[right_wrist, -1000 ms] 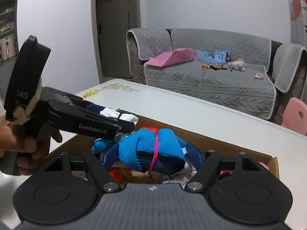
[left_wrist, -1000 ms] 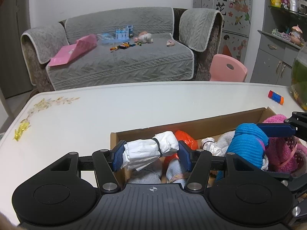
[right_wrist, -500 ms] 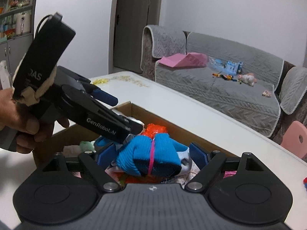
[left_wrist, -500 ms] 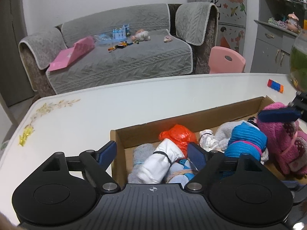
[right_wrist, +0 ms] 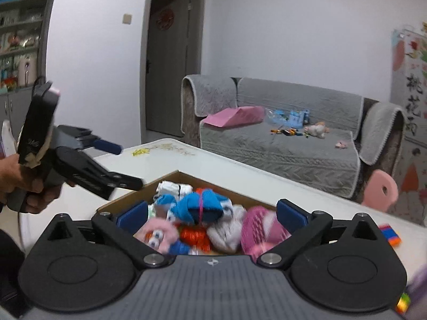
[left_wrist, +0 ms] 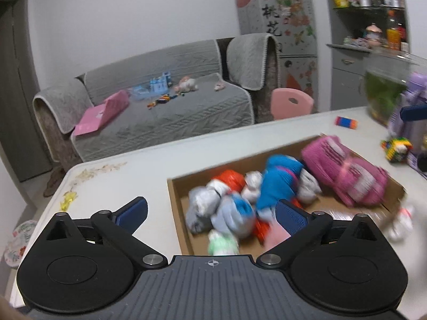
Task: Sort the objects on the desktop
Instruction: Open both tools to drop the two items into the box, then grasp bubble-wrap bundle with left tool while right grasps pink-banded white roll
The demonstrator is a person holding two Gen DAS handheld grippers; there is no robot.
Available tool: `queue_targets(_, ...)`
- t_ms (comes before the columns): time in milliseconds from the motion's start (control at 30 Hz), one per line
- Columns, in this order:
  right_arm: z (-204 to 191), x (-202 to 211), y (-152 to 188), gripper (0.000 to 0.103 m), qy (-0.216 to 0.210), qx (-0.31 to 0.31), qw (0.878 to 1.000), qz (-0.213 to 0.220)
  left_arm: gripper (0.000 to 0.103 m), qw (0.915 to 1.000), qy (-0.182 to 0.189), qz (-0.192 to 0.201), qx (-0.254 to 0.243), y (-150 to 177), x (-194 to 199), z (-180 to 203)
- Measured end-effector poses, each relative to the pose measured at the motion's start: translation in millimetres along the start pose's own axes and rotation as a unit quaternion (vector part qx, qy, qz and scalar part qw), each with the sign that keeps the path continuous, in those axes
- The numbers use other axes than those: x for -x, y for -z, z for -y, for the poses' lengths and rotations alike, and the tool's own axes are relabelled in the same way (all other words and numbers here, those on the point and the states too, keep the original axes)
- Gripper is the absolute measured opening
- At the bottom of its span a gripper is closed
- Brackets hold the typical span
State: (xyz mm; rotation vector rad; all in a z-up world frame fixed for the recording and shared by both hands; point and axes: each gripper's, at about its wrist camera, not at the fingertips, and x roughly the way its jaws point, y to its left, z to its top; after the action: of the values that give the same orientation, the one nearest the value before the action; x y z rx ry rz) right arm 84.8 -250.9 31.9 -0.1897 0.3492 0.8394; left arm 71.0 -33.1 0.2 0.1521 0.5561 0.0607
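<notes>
The room is a living room with a gray sofa (left_wrist: 165, 106) at the far wall and a pink chair (left_wrist: 292, 104) beside it. A white surface (left_wrist: 213, 141) carries an open cardboard box (left_wrist: 176, 200) holding rolled sock bundles.

Left gripper (left_wrist: 212, 213): fingers spread wide, holding nothing. It hovers above the near left corner of the box. The left finger sits over bare surface outside the box wall; the right finger sits over the box interior. A blue bundle (left_wrist: 280, 181), an orange bundle (left_wrist: 230, 178) and a large pink bundle (left_wrist: 344, 168) lie in the box, beyond and to the right of the fingers. The box contents are blurred.

Right gripper (right_wrist: 212, 214): fingers spread wide, holding nothing. It hovers above the box, and the bundles show between and below the fingers. The blue bundle (right_wrist: 200, 208), tied with a pink band, lies on top of the pile, apart from both fingers. A pink bundle (right_wrist: 263, 230) lies near the right finger.

A small blue-and-orange toy (left_wrist: 346, 122) and a colored block toy (left_wrist: 396, 149) rest on the surface to the far right of the box.
</notes>
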Motion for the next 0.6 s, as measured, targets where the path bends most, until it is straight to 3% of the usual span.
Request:
queue_targets(267, 8.6, 27.6, 47.3, 0.102, 0.028, -0.026, 0.999, -0.033, 0.102, 0.9992, 0.014, -0.037, 0.009, 50.6, 22.9, 19.2)
queue_targets(600, 7.9, 11.5, 90.4, 0.102, 0.076, -0.115, 0.988, -0.063, 0.102, 0.9961, 0.003, -0.086, 0.018, 86.3, 8.4, 40.2)
